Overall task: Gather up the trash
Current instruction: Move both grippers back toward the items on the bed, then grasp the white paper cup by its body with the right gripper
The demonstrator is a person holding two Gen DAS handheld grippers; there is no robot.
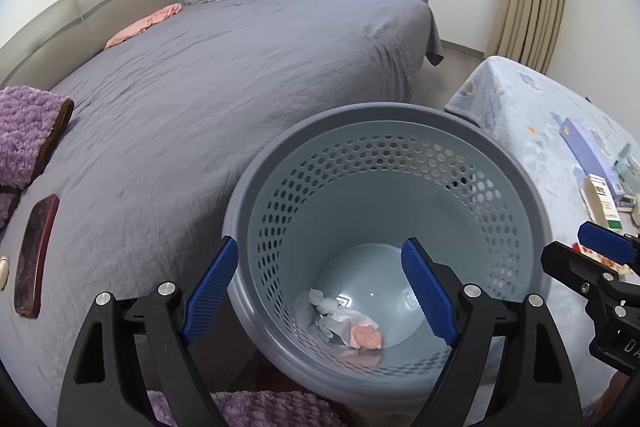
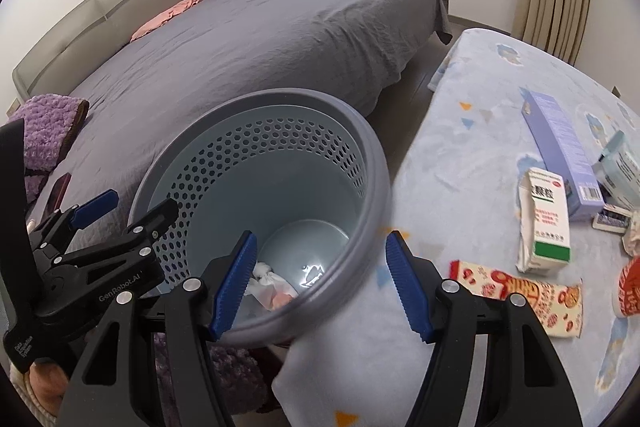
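Fingers of the left gripper (image 1: 320, 287) stand wide apart and hold nothing, poised over the near rim of the grey-blue wastebasket (image 1: 516, 183), one finger outside its left wall and one over its opening. The right gripper (image 2: 322, 285) is likewise spread wide and empty, straddling the basket's right rim, with one finger above the blue blanket-covered desk (image 2: 472, 147). At the basket's bottom lie crumpled white tissue (image 1: 328, 307) and a pink scrap (image 1: 366, 337). On the desk to the right lie a red-and-white snack wrapper (image 2: 524, 297), a white medicine box (image 2: 546, 219) and, farther back, a long lilac box (image 2: 560, 143). Beyond the basket stretches the bed (image 1: 224, 67) under a grey sheet.
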